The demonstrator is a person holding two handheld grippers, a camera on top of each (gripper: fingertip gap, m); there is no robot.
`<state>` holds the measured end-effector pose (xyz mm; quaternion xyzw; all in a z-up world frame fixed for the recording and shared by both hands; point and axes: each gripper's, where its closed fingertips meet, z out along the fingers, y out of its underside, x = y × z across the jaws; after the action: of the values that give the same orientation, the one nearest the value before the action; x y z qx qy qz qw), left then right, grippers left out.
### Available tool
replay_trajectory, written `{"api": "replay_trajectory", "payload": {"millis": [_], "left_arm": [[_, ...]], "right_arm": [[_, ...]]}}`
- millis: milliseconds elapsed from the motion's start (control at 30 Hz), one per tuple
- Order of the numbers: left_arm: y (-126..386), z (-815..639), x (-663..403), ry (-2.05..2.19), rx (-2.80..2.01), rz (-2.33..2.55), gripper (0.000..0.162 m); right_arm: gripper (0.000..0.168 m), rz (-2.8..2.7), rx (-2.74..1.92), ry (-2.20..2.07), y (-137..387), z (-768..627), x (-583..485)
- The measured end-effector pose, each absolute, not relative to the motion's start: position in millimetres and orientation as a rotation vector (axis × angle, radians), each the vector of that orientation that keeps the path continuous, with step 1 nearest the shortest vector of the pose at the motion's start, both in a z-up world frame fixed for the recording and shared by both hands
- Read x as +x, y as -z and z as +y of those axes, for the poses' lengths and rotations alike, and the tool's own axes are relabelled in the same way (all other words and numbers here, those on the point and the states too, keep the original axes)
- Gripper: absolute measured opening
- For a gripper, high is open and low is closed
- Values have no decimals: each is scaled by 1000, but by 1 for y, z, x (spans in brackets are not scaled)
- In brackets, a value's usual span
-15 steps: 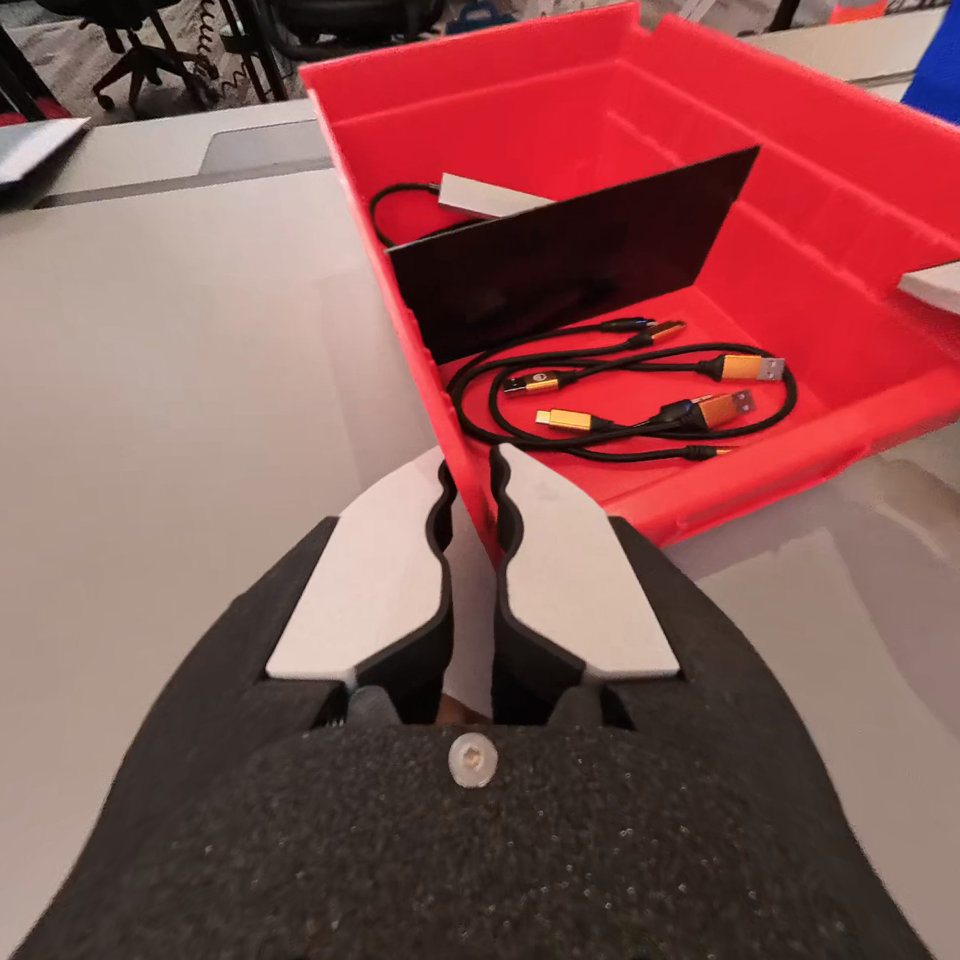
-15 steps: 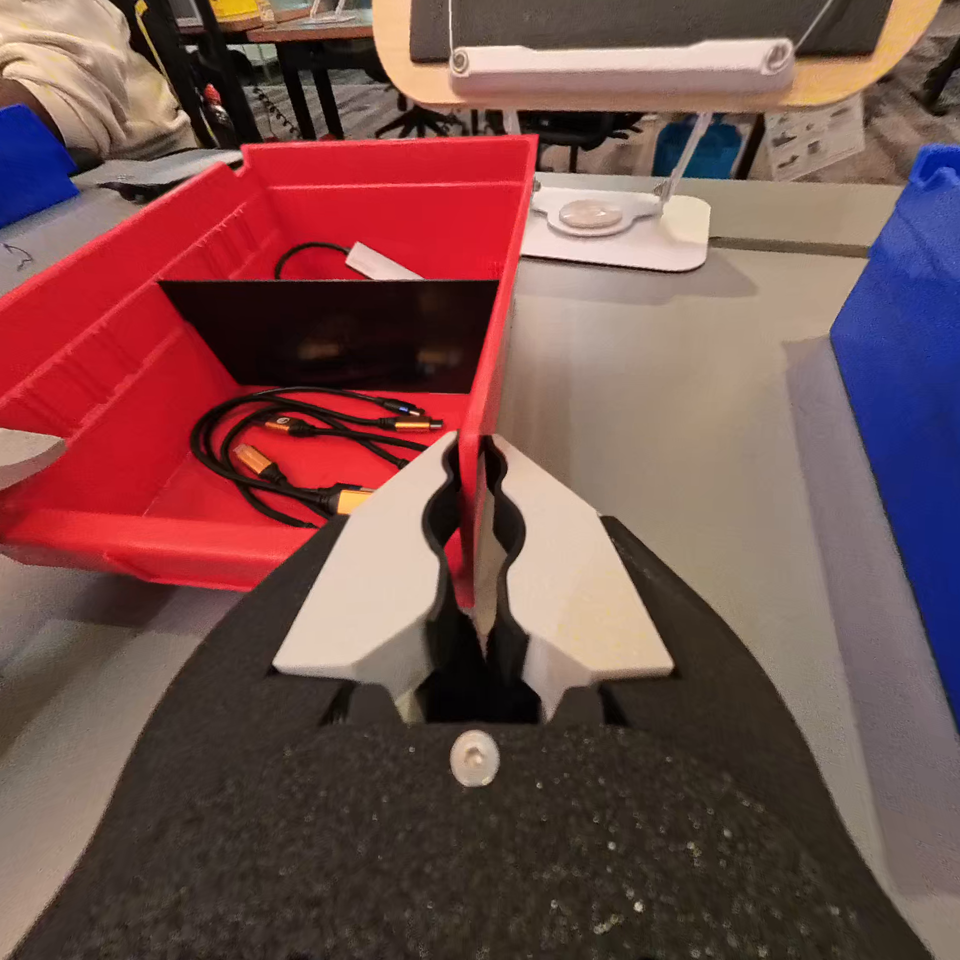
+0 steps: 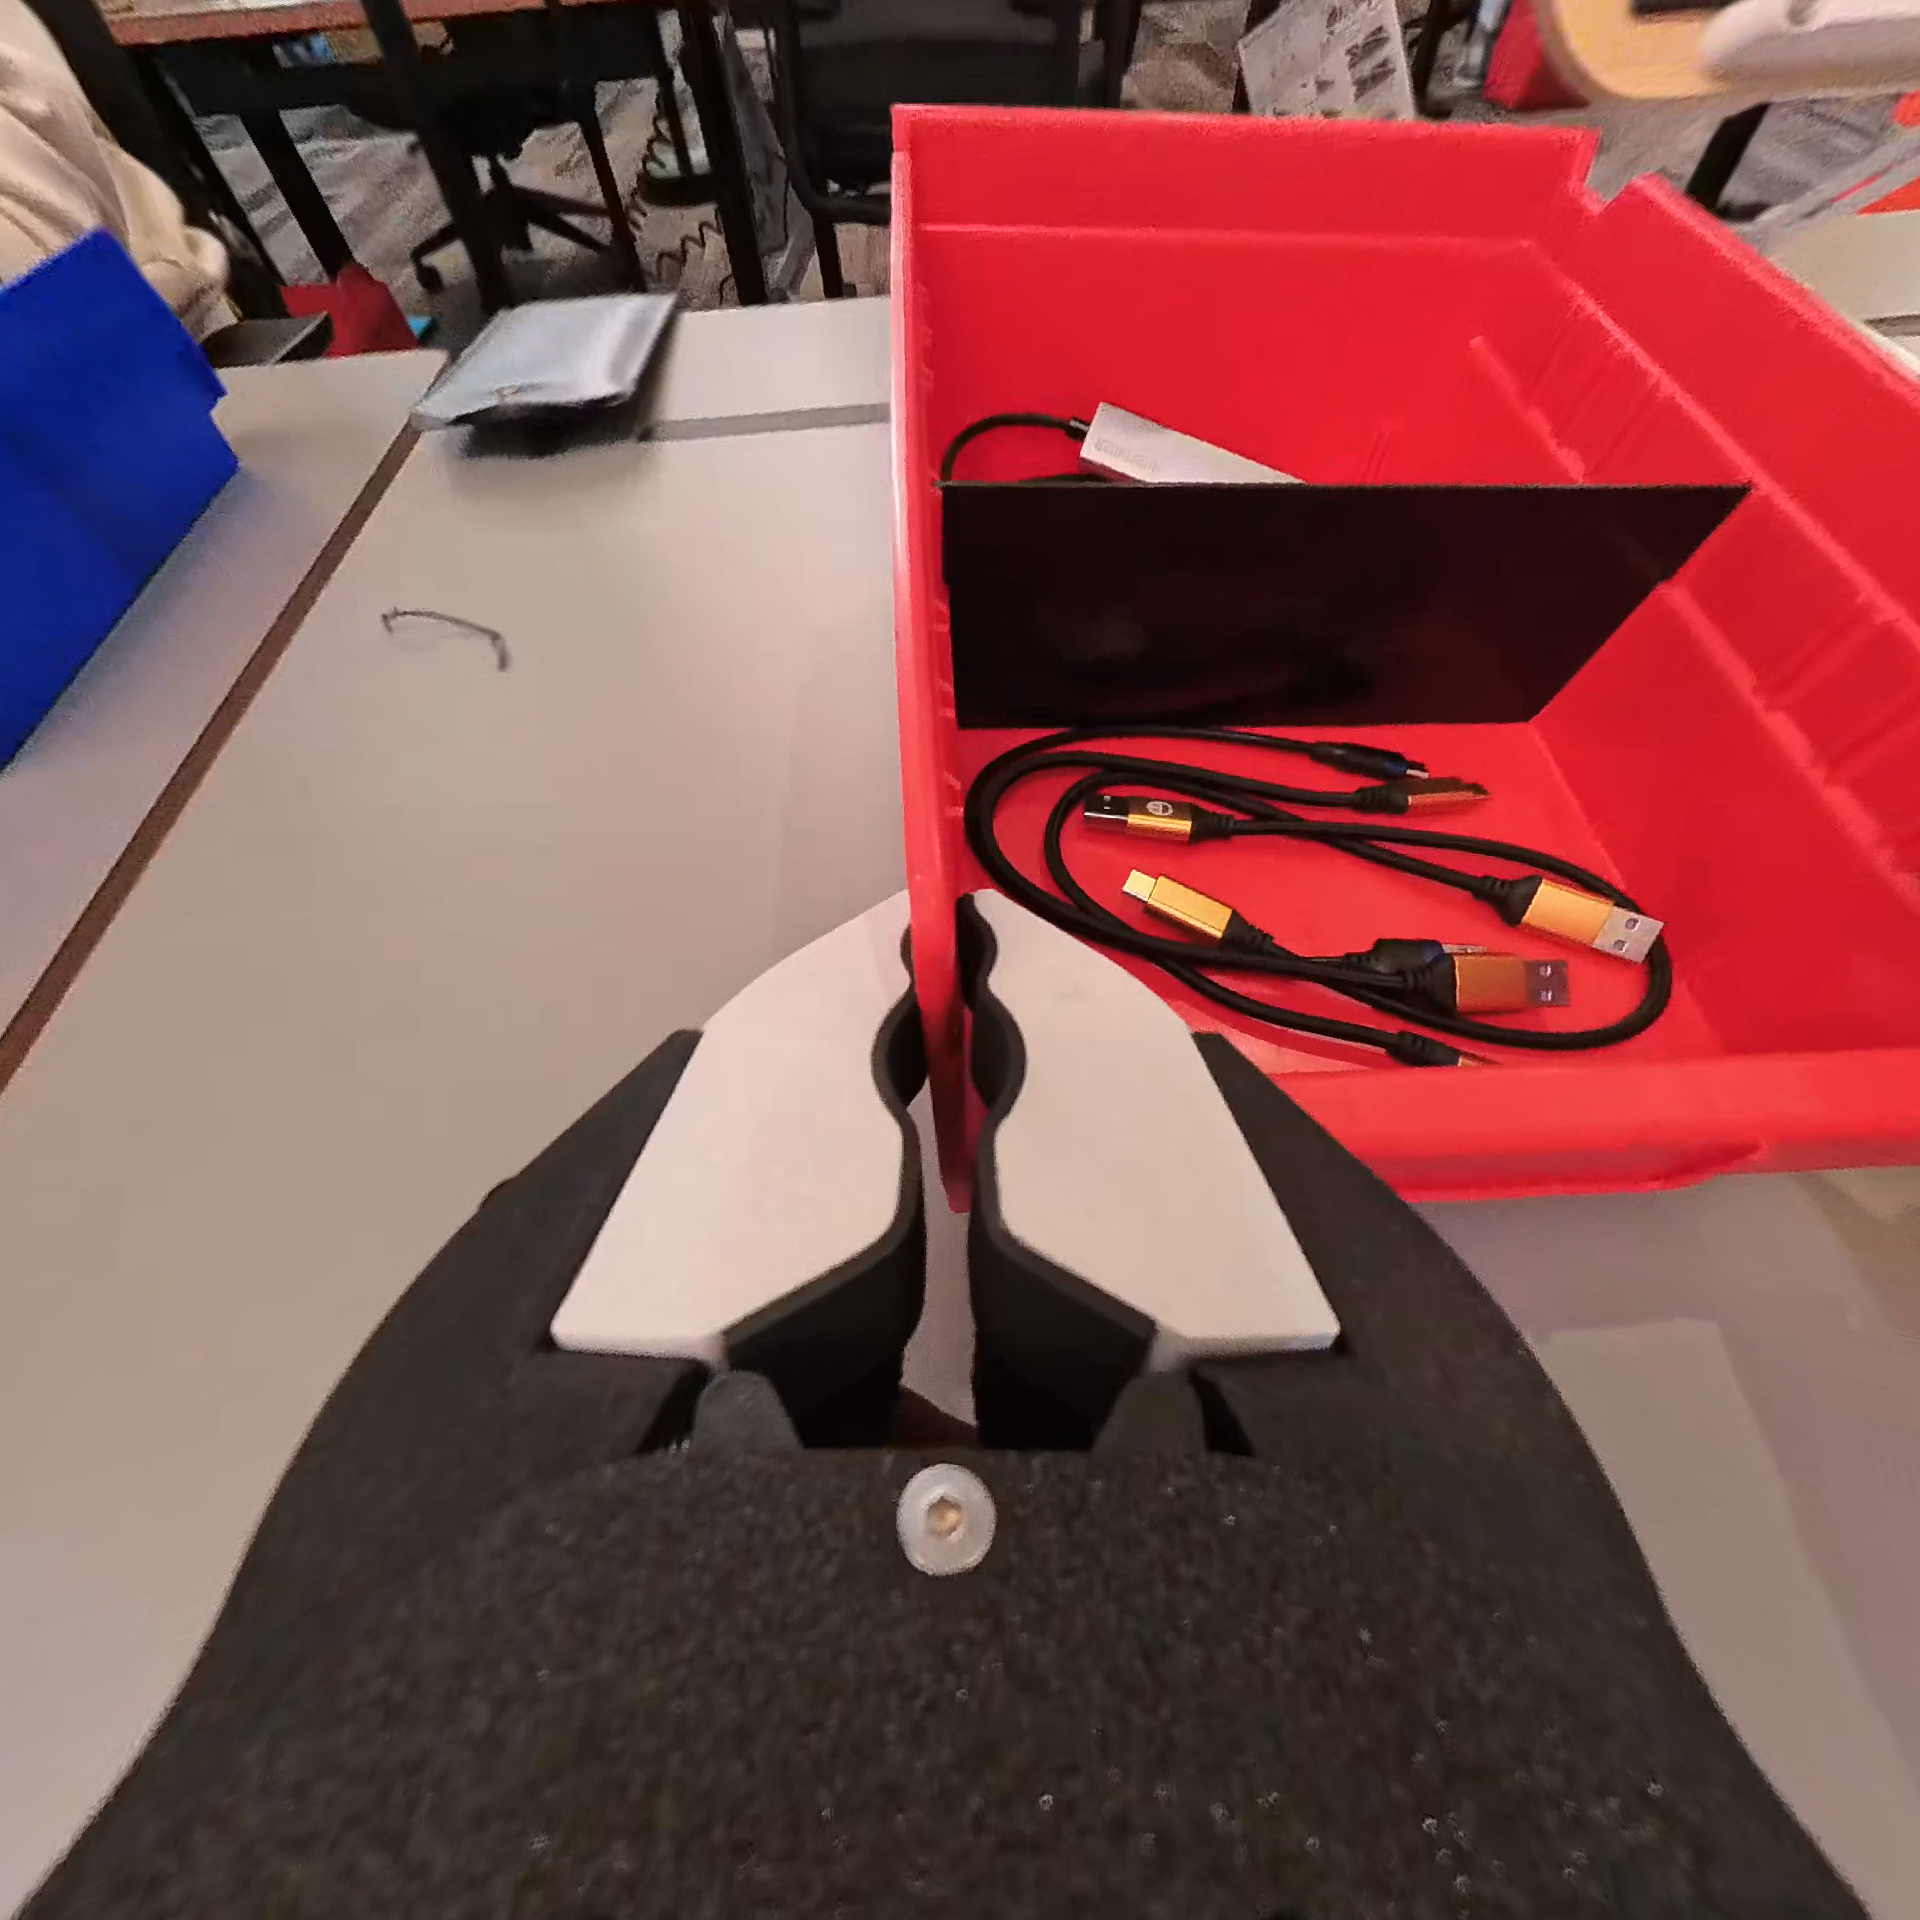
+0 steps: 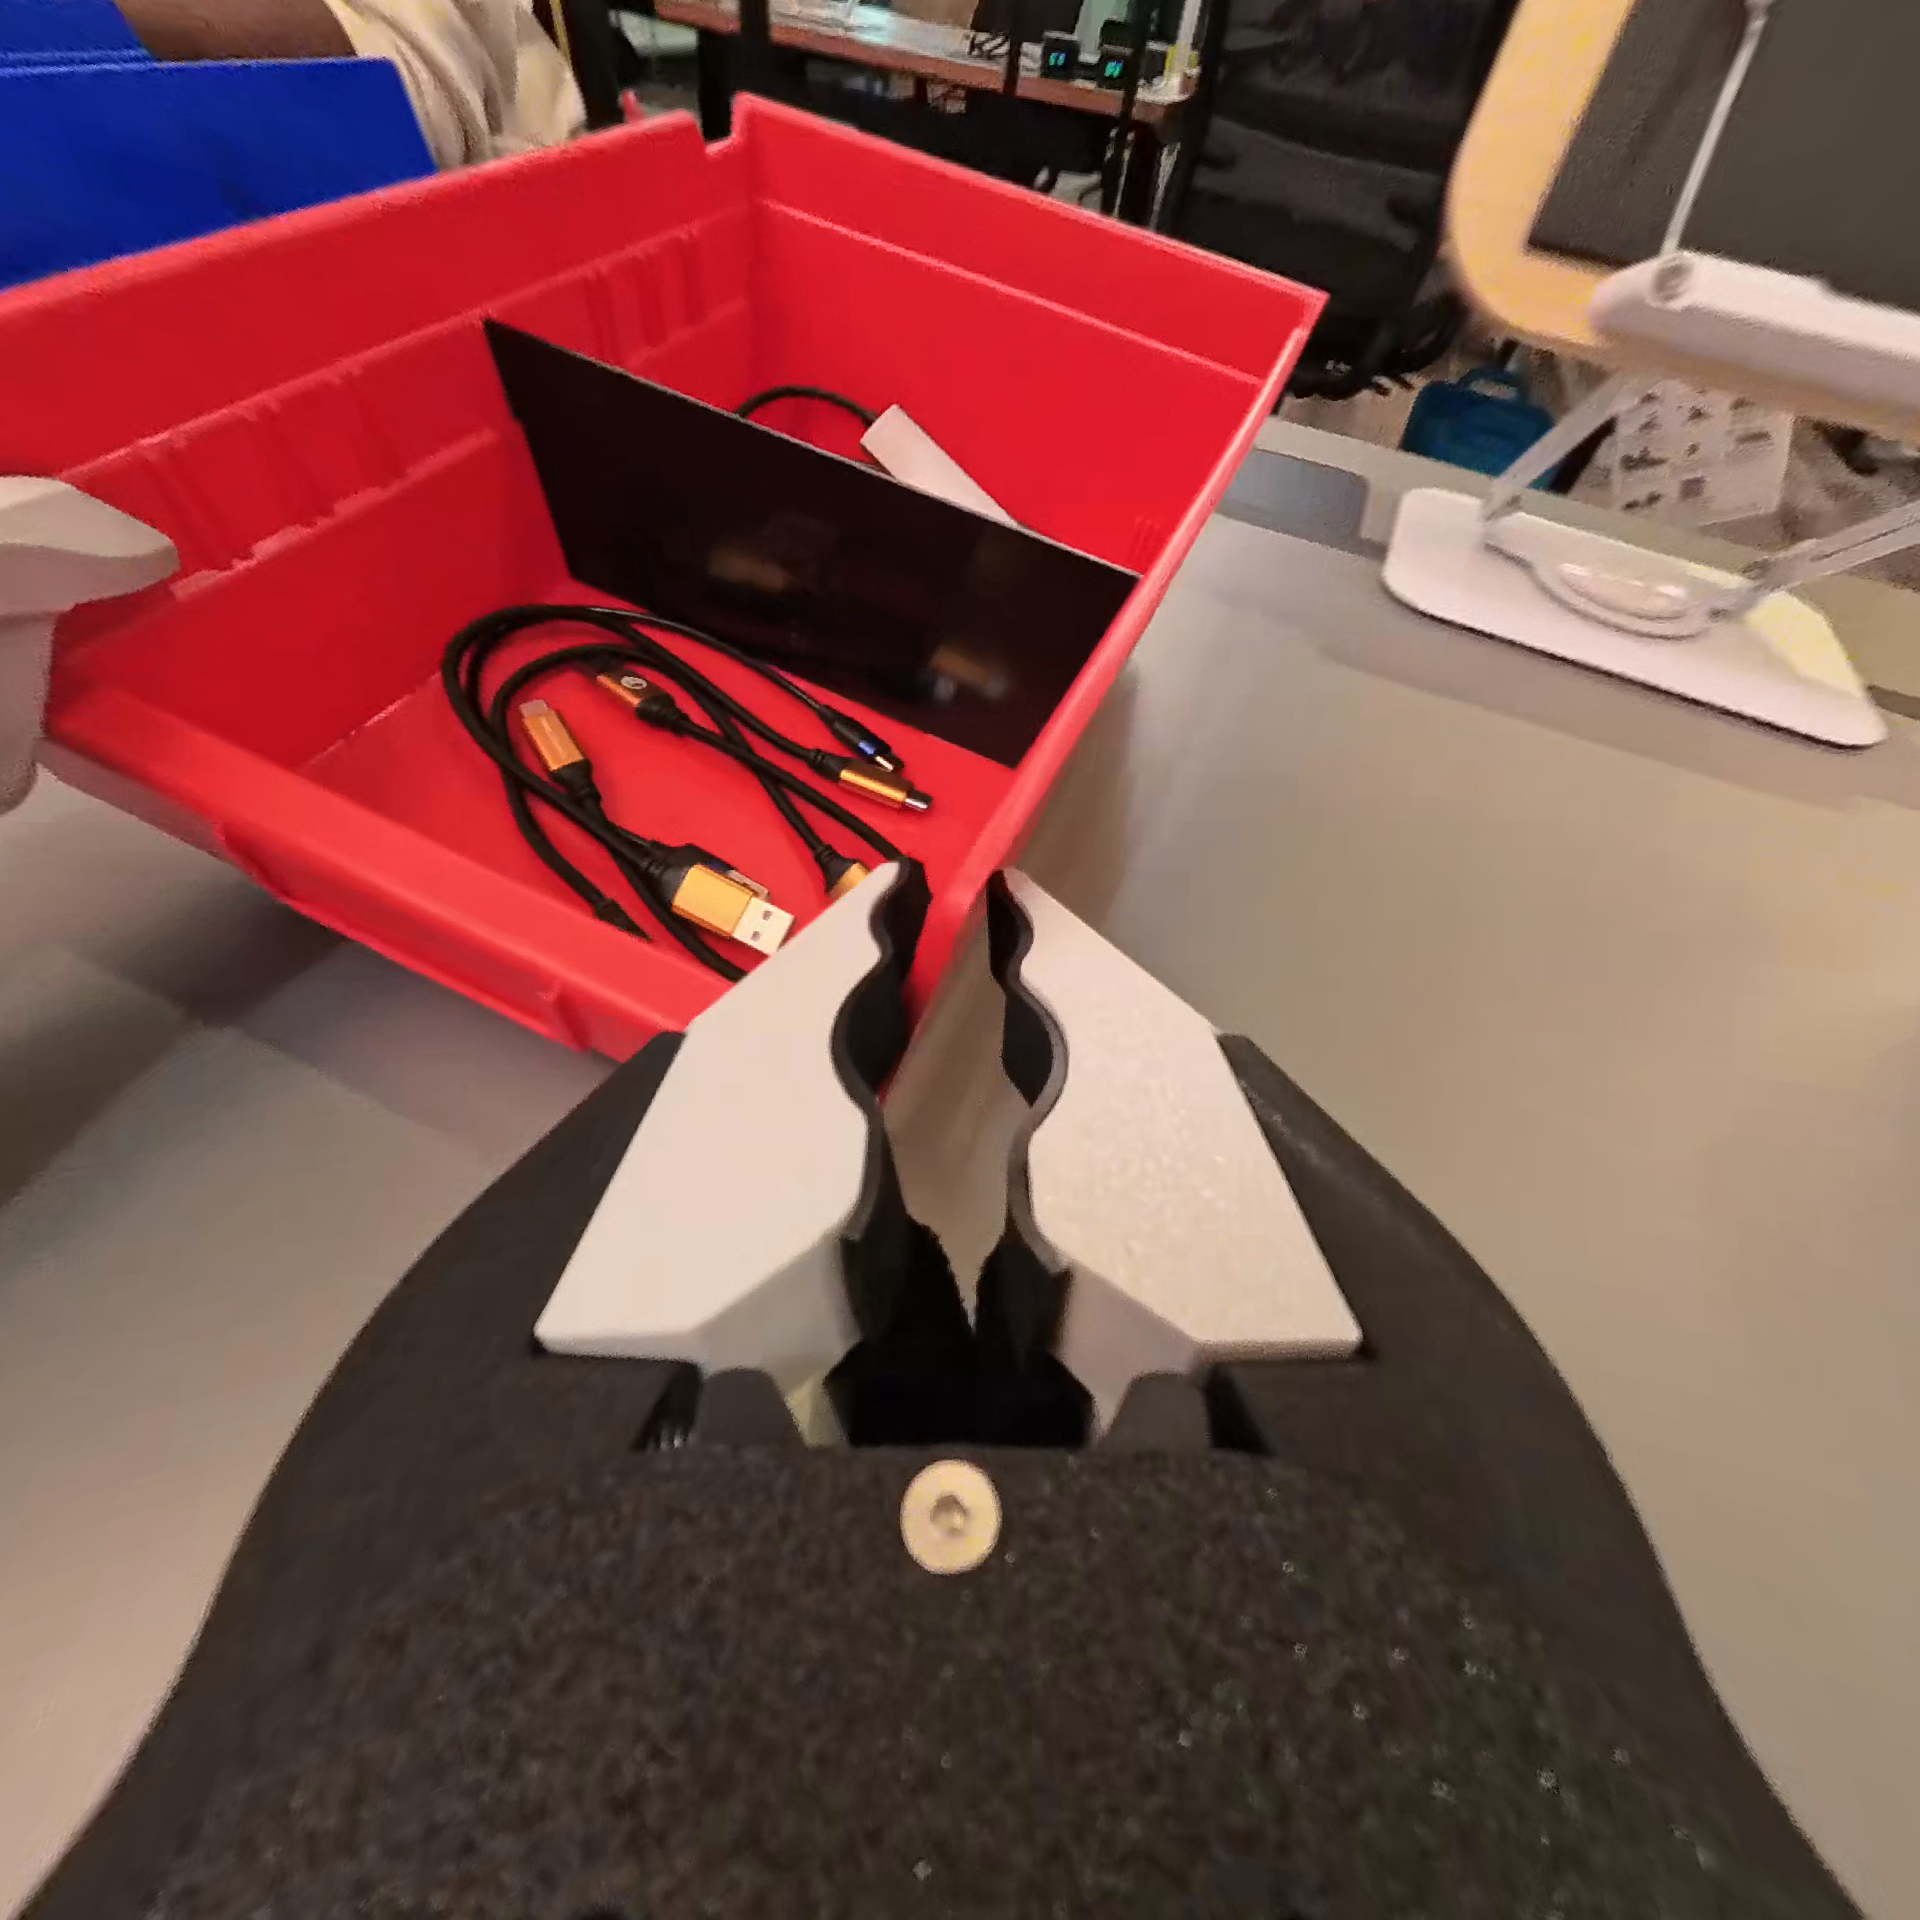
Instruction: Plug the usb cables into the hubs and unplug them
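A red bin (image 3: 1247, 166) sits on the grey table, split by a black divider (image 3: 1299, 603). Black cables with gold plugs (image 3: 1299, 894) lie in its near compartment. A grey adapter with a black lead (image 3: 1174, 452) lies behind the divider. My left gripper (image 3: 935, 914) is shut on the bin's left wall near the front corner. My right gripper (image 4: 951, 883) is shut on the right wall of the bin (image 4: 987, 197) near its front corner. The left gripper's fingers (image 4: 62, 561) show at the left edge of the right wrist view.
A blue bin (image 3: 83, 468) stands at the far left, and it also shows in the right wrist view (image 4: 187, 145). A grey pouch (image 3: 551, 364) lies behind on the table. A white stand (image 4: 1621, 623) is at the right. Chairs and desks are beyond. The gap from one gripper's tips to the other's is roughly 20 cm.
Both views have swung round relative to the bin. The left jaws now pinch the left wall more tightly. The bin looks turned and shifted, and the right wrist view is blurred by motion.
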<state>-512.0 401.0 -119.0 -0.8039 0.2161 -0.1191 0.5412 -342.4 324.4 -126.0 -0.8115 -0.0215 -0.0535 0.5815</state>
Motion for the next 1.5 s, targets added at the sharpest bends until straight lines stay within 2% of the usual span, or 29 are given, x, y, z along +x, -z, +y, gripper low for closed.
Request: {"api": "replay_trajectory", "payload": {"millis": [200, 300, 400, 500, 600, 700, 800, 933, 1067, 1500], "left_arm": [[132, 407, -522, 328, -1972, 436, 2], [130, 408, -524, 314, -1955, 405, 4], [123, 410, -532, 275, -1934, 350, 20], [88, 406, -542, 206, -1785, 269, 29], [48, 391, -540, 215, -1626, 211, 27], [35, 372, -524, 249, -1559, 245, 26], [51, 359, -498, 246, -1619, 330, 24], [91, 339, -457, 316, -1837, 369, 24], [102, 307, -430, 334, -1871, 478, 24], [114, 312, -434, 376, -1899, 492, 22]], "right_arm": [[15, -55, -1931, -60, 126, 332, -350], [23, -193, -1933, -239, 124, 315, -357], [30, -356, -1932, -426, 126, 276, -355], [31, -463, -1899, -435, 127, 237, -319], [31, -488, -1863, -324, 118, 209, -255], [31, -365, -1829, -200, 99, 185, -174], [31, -188, -1759, -155, 83, 154, -96], [31, 48, -1721, 52, 95, 108, 17], [31, 284, -1696, 141, 94, 89, 94], [26, 398, -1771, 71, 110, 96, 106]]}}
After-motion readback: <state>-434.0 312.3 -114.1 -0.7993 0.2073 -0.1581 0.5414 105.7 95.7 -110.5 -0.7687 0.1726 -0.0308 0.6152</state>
